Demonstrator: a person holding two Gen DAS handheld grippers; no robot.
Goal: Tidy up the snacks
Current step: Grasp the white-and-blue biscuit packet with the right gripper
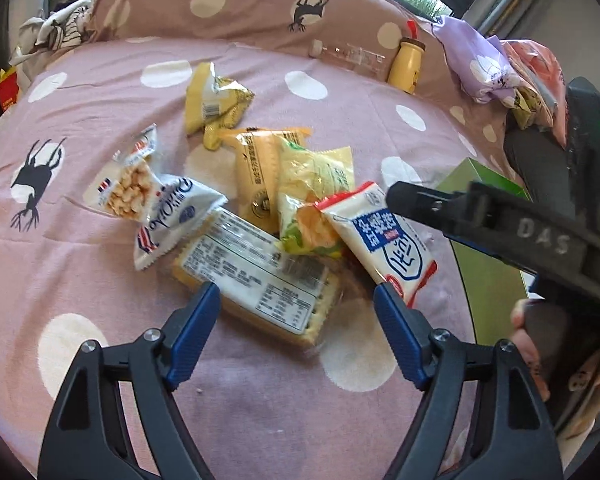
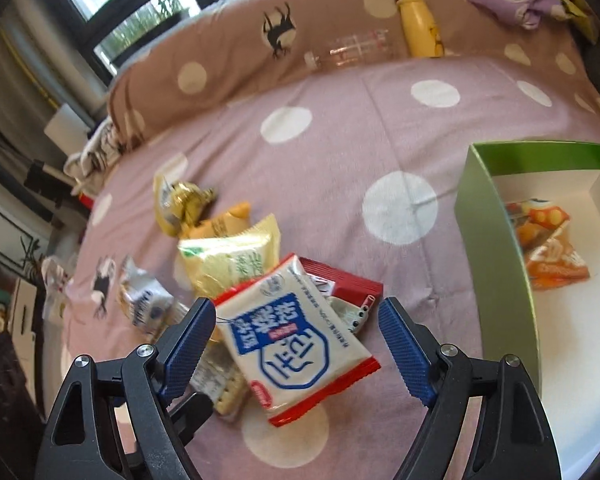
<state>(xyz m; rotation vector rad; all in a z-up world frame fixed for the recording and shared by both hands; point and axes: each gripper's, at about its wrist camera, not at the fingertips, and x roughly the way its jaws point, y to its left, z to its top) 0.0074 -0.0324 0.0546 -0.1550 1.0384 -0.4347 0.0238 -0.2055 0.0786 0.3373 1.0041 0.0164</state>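
Note:
Several snack packets lie in a heap on a pink polka-dot bedsheet [image 1: 80, 264]. My left gripper [image 1: 296, 292] is open, its blue pads on either side of a clear pack of crackers [image 1: 256, 276] without pressing it. My right gripper [image 2: 296, 304] is open too, above a white packet with red edges and a blue label [image 2: 296, 332], which lies between its fingers. That packet [image 1: 384, 240] rests on the heap in the left wrist view, with a black finger [image 1: 420, 204] of the right gripper over it. A green box [image 2: 496, 240] to the right holds an orange packet [image 2: 552, 248].
Yellow packets [image 1: 216, 96], a biscuit pack [image 1: 256, 176] and white-blue packets [image 1: 128, 188] lie farther back. A yellow bottle [image 1: 406, 64] and a clear bottle [image 1: 348, 56] lean on the brown bolster [image 1: 240, 8]. Lilac cloth [image 1: 472, 60] is piled at right. A hand [image 1: 528, 344] grips the right tool.

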